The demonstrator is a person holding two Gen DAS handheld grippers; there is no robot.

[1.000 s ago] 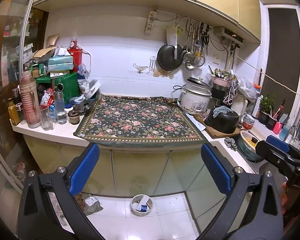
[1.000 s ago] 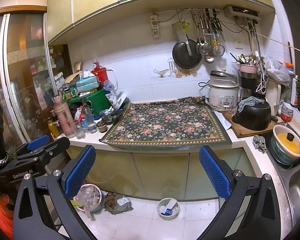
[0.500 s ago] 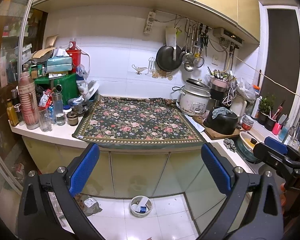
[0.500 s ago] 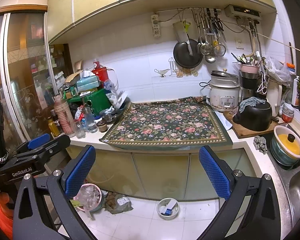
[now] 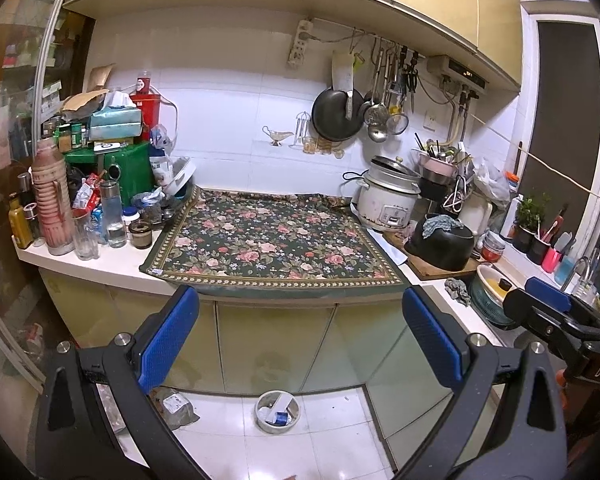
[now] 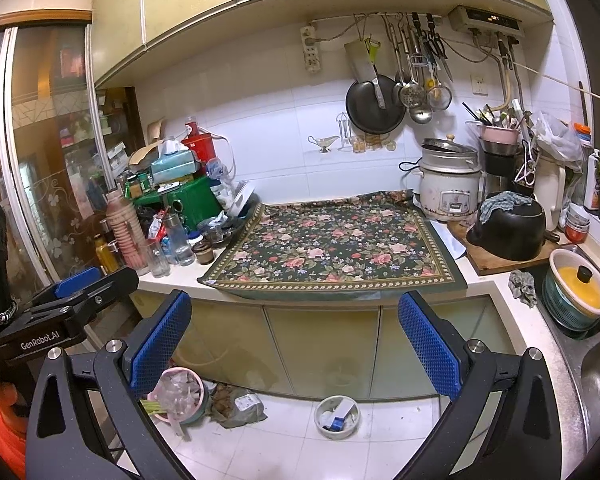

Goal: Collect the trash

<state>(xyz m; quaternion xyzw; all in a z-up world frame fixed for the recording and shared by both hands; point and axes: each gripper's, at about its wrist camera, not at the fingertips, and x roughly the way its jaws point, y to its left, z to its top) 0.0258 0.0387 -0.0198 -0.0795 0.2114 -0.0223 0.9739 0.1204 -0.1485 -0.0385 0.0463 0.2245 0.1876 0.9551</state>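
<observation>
Blue-padded and spread wide with nothing held, the left gripper (image 5: 300, 334) and right gripper (image 6: 294, 330) have drifted only slightly over the last second, the bowl of scraps (image 6: 337, 416) and pink bin (image 6: 180, 394) still below them on the floor, uncollected.

Left gripper (image 5: 300, 338): black frame, blue-padded fingers spread wide, nothing between them. Right gripper (image 5: 548, 304): black, blue-tipped, at the right edge; state unclear. White L-shaped table (image 5: 100, 264): dark floral cloth (image 5: 272, 240) over its middle; bottles and jars crowded at left; white rice cooker (image 5: 388, 204) and black pot (image 5: 444, 244) at right. White tiled floor (image 5: 332, 440): small round white bin (image 5: 278, 412) holding scraps, crumpled grey bag (image 5: 176, 406) to its left.
</observation>
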